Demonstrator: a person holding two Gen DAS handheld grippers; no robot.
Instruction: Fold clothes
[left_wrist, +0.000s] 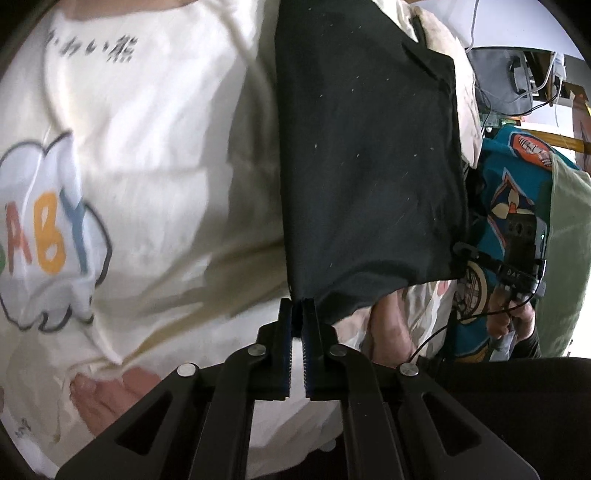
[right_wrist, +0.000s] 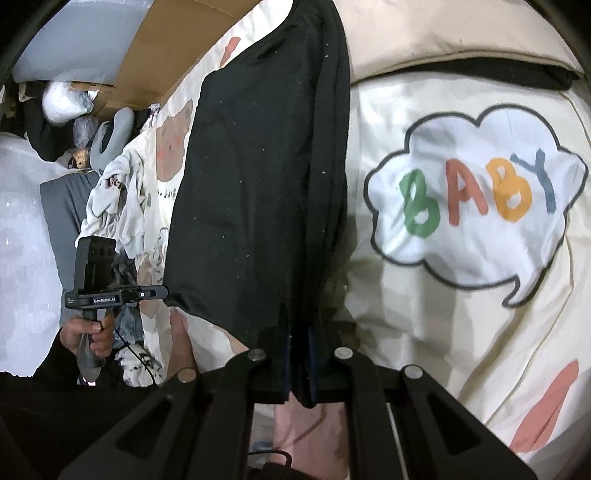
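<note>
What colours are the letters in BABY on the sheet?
Green, coral, orange, blue on the sheet; clearest in the right wrist view.

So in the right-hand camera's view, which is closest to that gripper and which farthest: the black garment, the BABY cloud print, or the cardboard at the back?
1. Black garment: pinched in the right gripper, its jaws shut on the hem, centre.
2. BABY cloud print: on the cream sheet, to the right.
3. Cardboard: far back, upper left.

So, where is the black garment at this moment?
The black garment hangs in the middle of both wrist views, over the cream bedsheet with the BABY cloud print. The left gripper and the right gripper each hold a near corner in shut jaws.
</note>
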